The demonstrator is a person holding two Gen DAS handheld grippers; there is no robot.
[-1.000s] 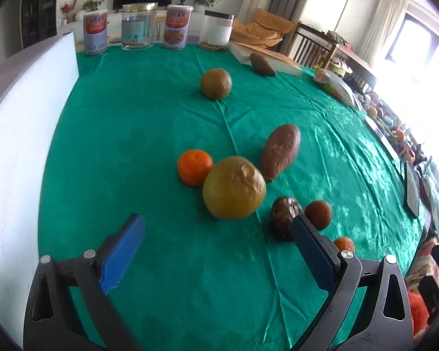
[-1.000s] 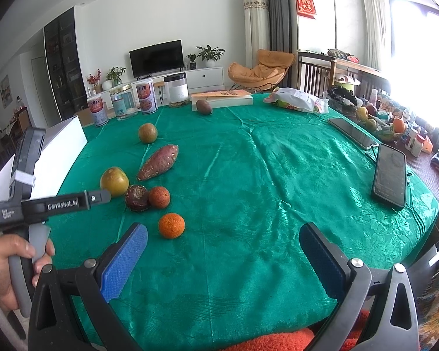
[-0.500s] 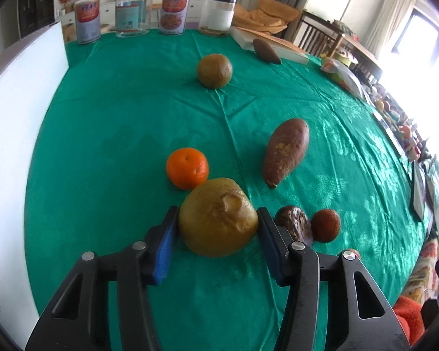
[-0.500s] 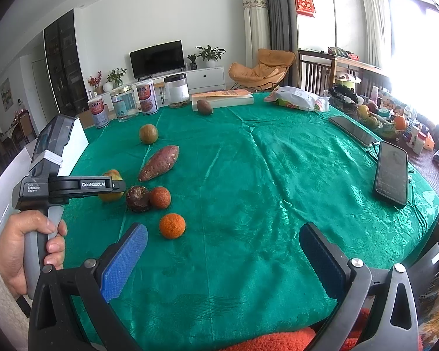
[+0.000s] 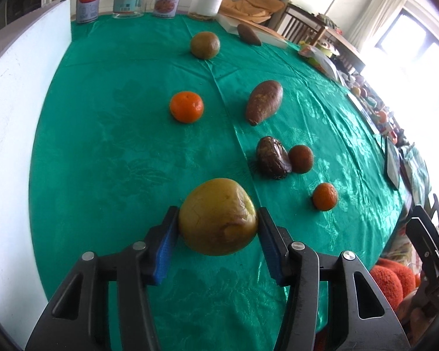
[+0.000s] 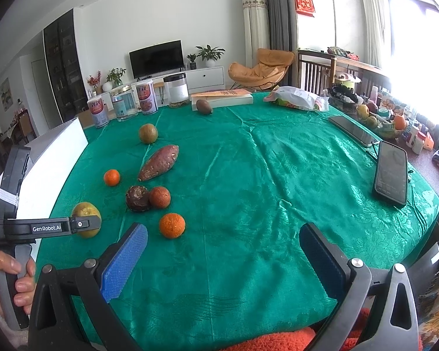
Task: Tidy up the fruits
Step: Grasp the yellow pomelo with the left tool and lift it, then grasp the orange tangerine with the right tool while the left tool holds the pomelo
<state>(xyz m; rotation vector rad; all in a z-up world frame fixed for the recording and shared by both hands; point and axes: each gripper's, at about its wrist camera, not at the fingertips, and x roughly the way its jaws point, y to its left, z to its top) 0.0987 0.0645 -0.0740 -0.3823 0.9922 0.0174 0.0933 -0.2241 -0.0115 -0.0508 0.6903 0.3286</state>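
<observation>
The left gripper clamps the yellow-green fruit squarely between both blue pads — right gripper gapes empty.

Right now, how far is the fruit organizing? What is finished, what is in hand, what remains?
Nothing looks sorted: the fruits lie loose on the green tablecloth. In hand: the left gripper has closed its pads on the big yellow-green fruit. The right gripper is open and empty. Left: two mandarins, the sweet potato and others.
</observation>
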